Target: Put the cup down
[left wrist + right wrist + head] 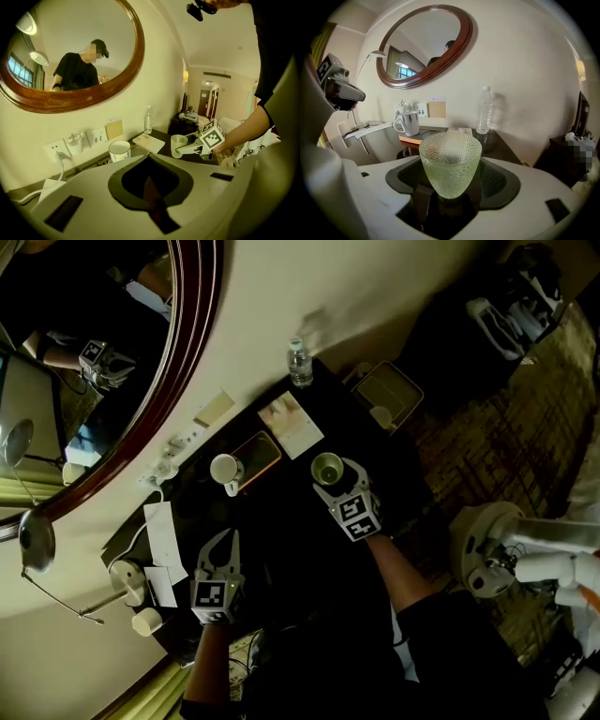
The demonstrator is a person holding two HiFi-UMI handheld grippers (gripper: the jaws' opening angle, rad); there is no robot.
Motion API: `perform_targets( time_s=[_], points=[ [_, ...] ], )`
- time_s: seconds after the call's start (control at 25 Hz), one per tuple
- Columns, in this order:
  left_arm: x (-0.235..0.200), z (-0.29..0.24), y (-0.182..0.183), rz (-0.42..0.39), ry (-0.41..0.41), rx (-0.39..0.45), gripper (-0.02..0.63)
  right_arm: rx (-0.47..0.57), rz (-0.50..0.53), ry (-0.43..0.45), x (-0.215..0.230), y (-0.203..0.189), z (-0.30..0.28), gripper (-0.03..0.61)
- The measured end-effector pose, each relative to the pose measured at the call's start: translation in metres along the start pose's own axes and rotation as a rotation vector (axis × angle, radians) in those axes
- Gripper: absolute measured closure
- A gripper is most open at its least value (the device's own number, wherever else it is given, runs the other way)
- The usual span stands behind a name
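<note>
The right tongs (pixel 334 482) grasp a green dimpled glass cup (pixel 450 159), held upright between their pads over the middle of the dark tabletop (pixel 281 526). Its base may be touching the surface, but the view is too dim to tell. The left tongs (pixel 223 540) are clenched on nothing. Near the cup, a white mug (pixel 225 468) stands on an orange tray (pixel 265 454).
</note>
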State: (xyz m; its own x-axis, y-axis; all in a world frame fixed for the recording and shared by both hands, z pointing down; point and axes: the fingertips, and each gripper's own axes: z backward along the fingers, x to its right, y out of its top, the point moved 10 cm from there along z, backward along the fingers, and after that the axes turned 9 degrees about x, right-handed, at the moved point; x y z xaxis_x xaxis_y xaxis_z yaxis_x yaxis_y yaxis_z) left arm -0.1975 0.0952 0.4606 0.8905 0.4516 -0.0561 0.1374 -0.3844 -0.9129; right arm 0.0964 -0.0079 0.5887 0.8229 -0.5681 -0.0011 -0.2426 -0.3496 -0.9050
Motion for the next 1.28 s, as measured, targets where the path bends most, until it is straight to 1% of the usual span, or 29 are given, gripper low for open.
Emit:
perform_targets(
  time_s=[0.16,0.24,0.28,0.4,0.56,0.8,0.88,0.96,1.08,1.12,1.24,1.28],
  points=[
    [0.001,0.003,0.005,0.019,0.004,0.002,0.612,-0.008,-0.005,-0.016,-0.002,-0.013,0.0,0.189],
    [0.003,0.003,0.01,0.038,0.01,-0.002,0.612,-0.006,-0.017,-0.026,-0.002,-0.013,0.003,0.186],
    [0.003,0.004,0.009,0.037,0.009,-0.002,0.612,-0.005,-0.025,-0.03,-0.002,-0.013,0.005,0.183],
    [0.0,0.005,-0.004,-0.011,-0.012,-0.001,0.612,-0.009,-0.051,-0.033,-0.001,-0.019,0.009,0.174],
    [0.004,0.006,-0.004,-0.009,-0.014,0.013,0.612,-0.015,-0.062,-0.025,0.0,-0.022,0.014,0.153],
    [0.011,0.01,-0.007,-0.002,-0.003,0.008,0.612,-0.028,-0.051,-0.008,0.0,-0.017,0.032,0.153],
    [0.019,0.011,0.001,0.016,0.004,0.018,0.613,-0.026,-0.054,0.003,0.001,-0.012,0.044,0.153],
    [0.024,0.011,0.008,0.025,0.012,0.032,0.613,-0.017,-0.081,0.008,0.005,-0.005,0.057,0.155],
    [0.028,0.016,0.014,0.023,0.025,0.052,0.613,-0.009,-0.12,0.036,0.006,0.003,0.075,0.177],
    [0.029,0.018,0.015,0.019,0.027,0.056,0.613,-0.005,-0.12,0.052,0.006,0.006,0.082,0.2],
    [0.032,0.022,0.019,0.026,0.041,0.07,0.613,0.02,-0.095,0.104,0.005,0.02,0.098,0.24],
    [0.033,0.024,0.023,0.037,0.048,0.076,0.613,0.034,-0.087,0.123,0.003,0.027,0.103,0.287]
  ],
)
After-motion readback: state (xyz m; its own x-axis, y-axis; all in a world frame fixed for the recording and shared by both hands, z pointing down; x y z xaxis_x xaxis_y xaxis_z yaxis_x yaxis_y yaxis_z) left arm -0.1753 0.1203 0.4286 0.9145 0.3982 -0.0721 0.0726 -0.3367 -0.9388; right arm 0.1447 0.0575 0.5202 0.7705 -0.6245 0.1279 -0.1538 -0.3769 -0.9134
